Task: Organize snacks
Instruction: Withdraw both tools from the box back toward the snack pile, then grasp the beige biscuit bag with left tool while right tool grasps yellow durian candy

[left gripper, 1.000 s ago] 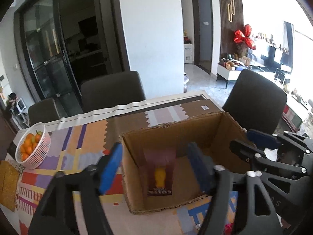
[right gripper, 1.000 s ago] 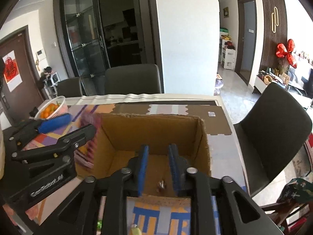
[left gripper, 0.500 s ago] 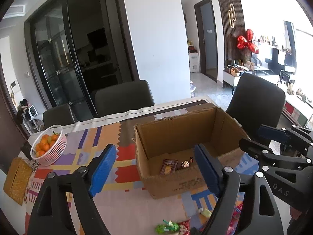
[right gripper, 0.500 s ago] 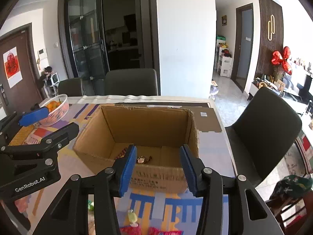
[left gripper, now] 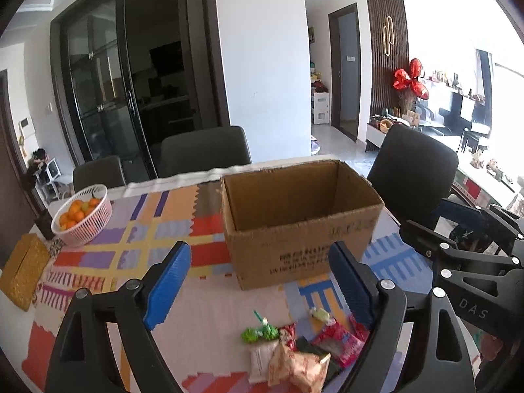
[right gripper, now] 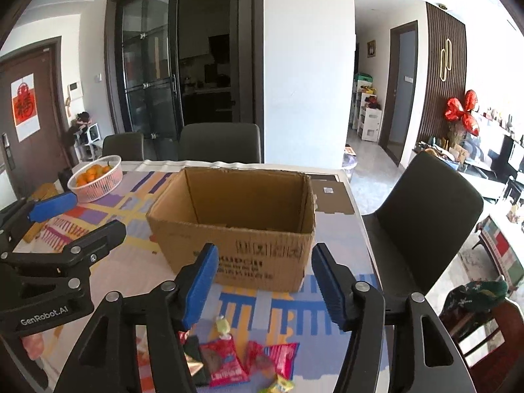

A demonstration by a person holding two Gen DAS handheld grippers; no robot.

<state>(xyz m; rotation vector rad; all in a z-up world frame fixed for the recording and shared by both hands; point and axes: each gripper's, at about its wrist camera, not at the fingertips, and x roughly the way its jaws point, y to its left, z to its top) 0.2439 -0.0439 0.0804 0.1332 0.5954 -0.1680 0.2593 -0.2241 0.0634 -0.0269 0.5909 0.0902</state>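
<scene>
My left jaws point(left gripper: 258, 281) opening wide, nothing between. My right jaws point(right gripper: 265, 281) opening, also empty. Open box point(right gripper: 235, 219) on tabletop point(right gripper: 137, 271) ahead. Snacks point(right gripper: 235, 363) heaped on tabletop, between box and jaws.

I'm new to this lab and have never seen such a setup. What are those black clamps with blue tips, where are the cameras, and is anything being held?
A person holds one hand-held clamp in each hand; a wide-angle camera on each looks along its fingers. One picture shows the left gripper, the other the right gripper. Both sets of jaws are opening with nothing between them. On the patterned table stand an open cardboard box and a basket of oranges. Loose snack packets lie in front of the box.
</scene>
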